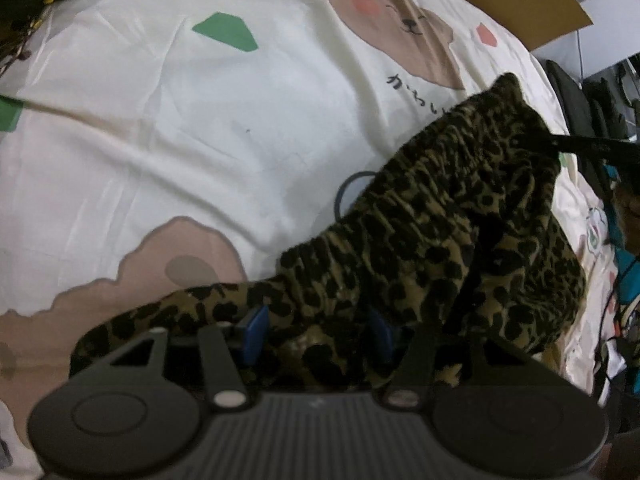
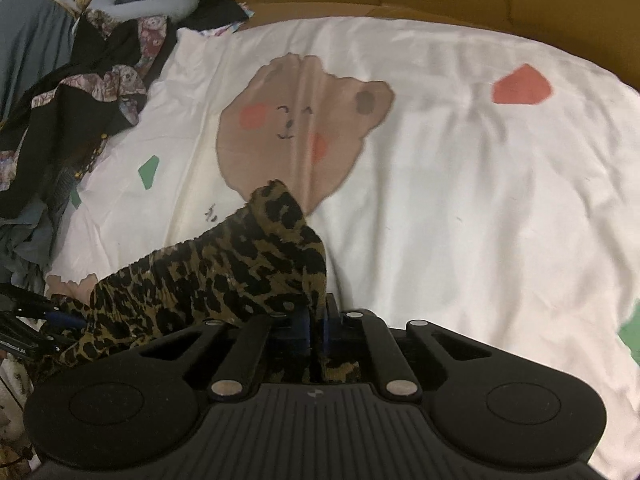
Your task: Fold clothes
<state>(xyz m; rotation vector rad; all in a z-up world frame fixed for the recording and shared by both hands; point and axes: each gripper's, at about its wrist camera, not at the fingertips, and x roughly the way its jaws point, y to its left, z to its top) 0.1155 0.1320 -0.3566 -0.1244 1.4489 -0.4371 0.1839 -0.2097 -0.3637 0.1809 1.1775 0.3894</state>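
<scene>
Left wrist view: the left tool (image 1: 316,334) sits at the lower centre with its blue pads spread around a bunched stretch of the leopard-print garment (image 1: 432,232); whether the pads actually press on the cloth I cannot tell through the blur. The garment rises toward the right edge, over the bear-print bedsheet (image 1: 200,120).

Right wrist view: the right tool (image 2: 318,332), lower centre, is pressed together, pinching the garment's edge. If the left hold is loose, the cloth could slip out under tension and collapse. A heap of dark clothes (image 2: 80,92) at upper left crowds the sheet's edge.
</scene>
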